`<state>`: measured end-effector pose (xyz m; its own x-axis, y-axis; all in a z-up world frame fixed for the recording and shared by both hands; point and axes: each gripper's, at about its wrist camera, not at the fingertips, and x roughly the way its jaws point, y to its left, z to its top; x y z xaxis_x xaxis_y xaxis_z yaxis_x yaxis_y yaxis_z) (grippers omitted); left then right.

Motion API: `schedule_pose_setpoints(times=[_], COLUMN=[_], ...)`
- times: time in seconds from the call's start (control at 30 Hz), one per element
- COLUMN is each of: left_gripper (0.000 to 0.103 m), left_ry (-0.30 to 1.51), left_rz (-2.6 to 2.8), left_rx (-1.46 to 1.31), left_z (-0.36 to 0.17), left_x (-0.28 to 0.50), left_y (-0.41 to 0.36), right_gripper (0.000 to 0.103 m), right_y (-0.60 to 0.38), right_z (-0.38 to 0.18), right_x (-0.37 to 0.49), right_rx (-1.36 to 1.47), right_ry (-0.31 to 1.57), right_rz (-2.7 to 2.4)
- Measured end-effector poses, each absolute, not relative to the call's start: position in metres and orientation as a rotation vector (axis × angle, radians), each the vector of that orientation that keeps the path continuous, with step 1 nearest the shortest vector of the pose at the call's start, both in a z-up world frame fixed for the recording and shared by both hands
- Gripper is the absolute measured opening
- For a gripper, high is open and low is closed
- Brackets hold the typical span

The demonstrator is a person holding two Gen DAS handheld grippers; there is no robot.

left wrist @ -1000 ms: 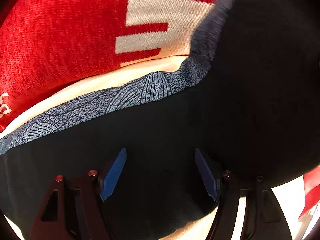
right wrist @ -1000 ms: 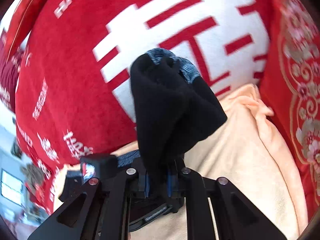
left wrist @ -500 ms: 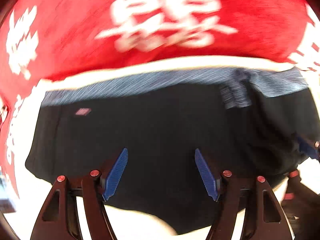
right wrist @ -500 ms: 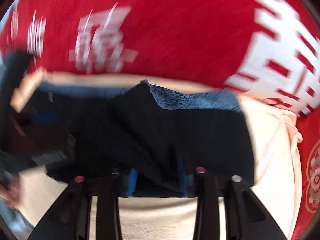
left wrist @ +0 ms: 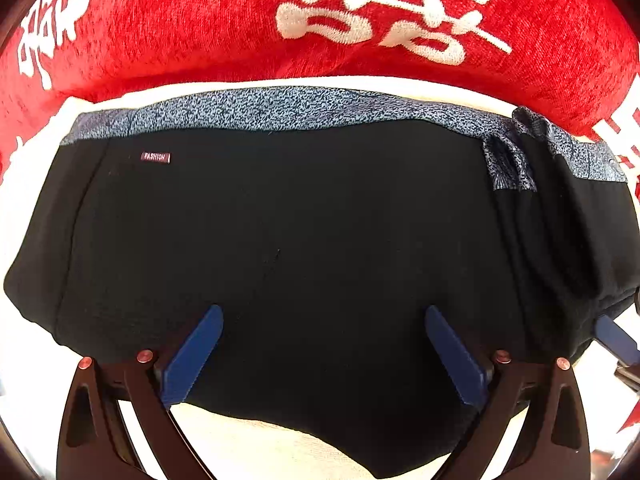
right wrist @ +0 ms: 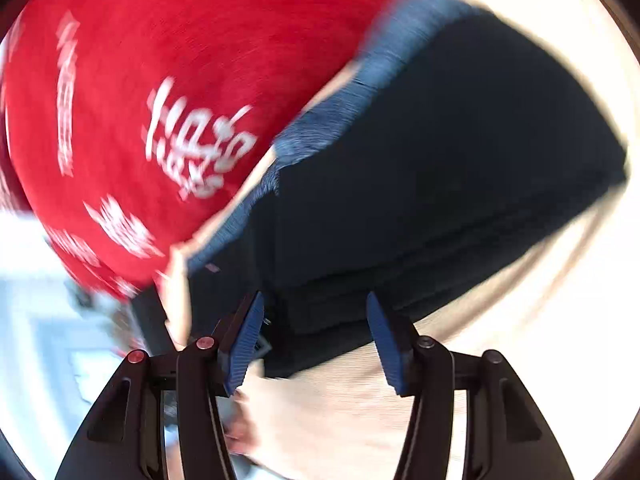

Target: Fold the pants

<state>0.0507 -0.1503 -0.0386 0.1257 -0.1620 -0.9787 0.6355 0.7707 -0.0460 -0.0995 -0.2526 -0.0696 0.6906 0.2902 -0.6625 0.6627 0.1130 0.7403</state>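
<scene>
The black pants (left wrist: 304, 240) lie folded in a flat stack on a cream cloth, their blue-grey patterned waistband (left wrist: 280, 108) along the far edge and a small "FASHION" label at the upper left. My left gripper (left wrist: 320, 316) is open, its blue fingers spread over the near edge of the stack. In the blurred right wrist view the folded pants (right wrist: 440, 168) lie ahead, layered edges toward me. My right gripper (right wrist: 314, 304) is open and empty at the stack's near corner. One blue finger of it shows at the right edge of the left wrist view (left wrist: 616, 340).
A red blanket with white characters (left wrist: 320, 20) lies behind the pants and also fills the left of the right wrist view (right wrist: 140, 100). The cream cloth (right wrist: 500, 320) spreads under and around the stack. A pale blurred area lies at far left.
My right gripper held a bunch of the pants up, laid it down on the stack and opened. My left gripper pulled back, so the whole folded stack shows.
</scene>
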Motion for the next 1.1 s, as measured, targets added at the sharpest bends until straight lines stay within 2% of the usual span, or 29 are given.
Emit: schedule_pose_setpoints(times=[0.17,0.27,0.3,0.37,0.53,0.57,0.63,0.73,0.77,0.8,0.83,0.93,1.0,1.1], left_gripper=[0.103,0.103,0.103,0.103,0.103,0.103,0.103,0.103,0.103,0.103,0.103,0.103,0.103,0.103], left_ry=[1.292,1.31,1.307,1.306,1.316,1.315,1.317,1.318,1.314,1.312,1.314,1.322,1.314,1.31], left_rz=[-0.616,-0.608,-0.608,-0.607,-0.612,-0.611,-0.608,-0.608,-0.61,-0.611,-0.61,-0.605,-0.606,-0.602], left_rx=[0.459,0.433,0.436,0.444,0.448,0.449,0.449,0.447,0.449,0.45,0.449,0.451,0.454,0.449], left_z=[-0.034,-0.028,-0.029,-0.028,-0.03,-0.032,-0.044,-0.046,-0.046,-0.044,-0.044,-0.041,-0.041,-0.041], left_x=[0.042,0.037,0.036,0.034,0.04,0.044,0.052,0.053,0.053,0.051,0.051,0.048,0.048,0.047], left_y=[-0.151,-0.153,-0.152,-0.151,-0.156,-0.155,-0.173,-0.175,-0.175,-0.177,-0.177,-0.178,-0.178,-0.179], right_gripper=[0.058,0.056,0.047,0.011,0.014,0.028,0.042,0.042,0.036,0.024,0.005,0.005,0.005,0.005], right_y=[-0.256,-0.259,-0.262,-0.266,-0.272,-0.272,-0.273,-0.272,-0.272,-0.273,-0.274,-0.278,-0.275,-0.264], right_z=[-0.089,-0.103,-0.106,-0.106,-0.085,-0.088,-0.099,-0.114,-0.117,-0.118,-0.115,-0.085,-0.064,-0.079], right_x=[-0.117,-0.115,-0.118,-0.12,-0.112,-0.111,-0.115,-0.116,-0.114,-0.111,-0.11,-0.102,-0.093,-0.081], right_rx=[1.687,1.784,1.816,1.834,1.757,1.766,1.828,1.903,1.914,1.918,1.905,1.77,1.648,1.657], right_ry=[0.638,0.61,0.57,0.562,0.621,0.638,0.612,0.505,0.486,0.468,0.473,0.542,0.65,0.743], right_rz=[-0.326,-0.334,-0.318,-0.311,-0.311,-0.33,-0.344,-0.335,-0.319,-0.287,-0.266,-0.215,-0.204,-0.219])
